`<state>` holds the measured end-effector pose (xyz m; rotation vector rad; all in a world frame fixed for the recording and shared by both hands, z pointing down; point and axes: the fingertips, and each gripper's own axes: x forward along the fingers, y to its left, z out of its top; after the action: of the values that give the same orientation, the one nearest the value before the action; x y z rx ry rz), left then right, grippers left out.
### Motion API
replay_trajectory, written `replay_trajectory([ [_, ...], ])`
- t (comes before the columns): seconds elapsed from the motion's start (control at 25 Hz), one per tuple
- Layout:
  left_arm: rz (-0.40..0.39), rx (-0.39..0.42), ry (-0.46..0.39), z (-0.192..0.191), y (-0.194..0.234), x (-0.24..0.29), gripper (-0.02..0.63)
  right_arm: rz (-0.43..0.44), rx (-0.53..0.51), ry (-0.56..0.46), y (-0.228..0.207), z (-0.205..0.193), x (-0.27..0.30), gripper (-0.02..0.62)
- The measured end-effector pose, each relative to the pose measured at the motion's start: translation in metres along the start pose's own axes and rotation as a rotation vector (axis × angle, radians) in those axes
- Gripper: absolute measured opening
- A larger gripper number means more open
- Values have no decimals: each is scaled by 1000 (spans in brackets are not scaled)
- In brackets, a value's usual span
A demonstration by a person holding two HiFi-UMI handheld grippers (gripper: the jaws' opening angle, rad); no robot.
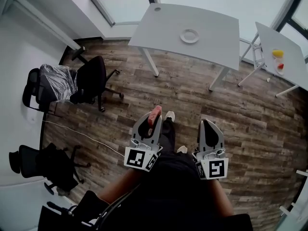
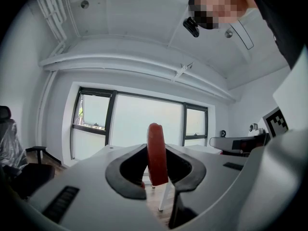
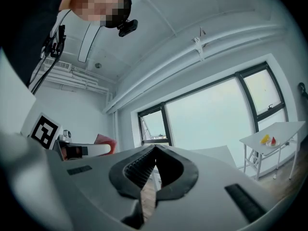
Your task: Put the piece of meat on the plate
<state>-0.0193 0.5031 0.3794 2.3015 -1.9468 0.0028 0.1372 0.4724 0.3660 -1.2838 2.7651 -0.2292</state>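
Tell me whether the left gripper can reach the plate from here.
Probably not yet. The left gripper, shut on the piece of meat, is at the person's body; the plate sits on the table across the floor. Nothing blocks the way, so stepping closer should do.

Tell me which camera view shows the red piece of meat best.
The left gripper view: the flat red piece of meat stands upright, clamped in the left hand-held gripper. The head view shows only its small pink tip; the right gripper view shows a red edge at left.
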Motion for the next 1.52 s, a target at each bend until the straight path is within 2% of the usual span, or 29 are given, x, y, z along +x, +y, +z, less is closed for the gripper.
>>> replay_trajectory([
  [0.12,-31,8,-14,1,3,24,91,-39,7,-1,-14,1,10,3],
  [0.28,-62,-4,-45,0,12,69,91,-41,-33,-34,-26,6,42,3],
  [0.52,-114,7,-46,3,37,164,91,-105,-86,-35,-65,11,139,2],
  [0.64,-124,-15,-31,10,54,205,91,-119,-78,-51,-77,25,190,3],
  [0.84,-134,-28,-18,20,90,253,91,-94,-86,-83,-80,46,260,3],
  [1.04,-151,-34,-9,24,124,300,91,-105,-114,-36,-88,38,313,3],
  [1.28,-204,-22,17,26,144,351,91,-145,-112,-20,-108,35,355,3],
  [1.44,-185,-48,17,26,151,374,91,-154,-110,-19,-124,34,367,3],
  [1.52,-170,-44,21,25,151,383,91,-132,-99,-12,-131,31,375,3],
])
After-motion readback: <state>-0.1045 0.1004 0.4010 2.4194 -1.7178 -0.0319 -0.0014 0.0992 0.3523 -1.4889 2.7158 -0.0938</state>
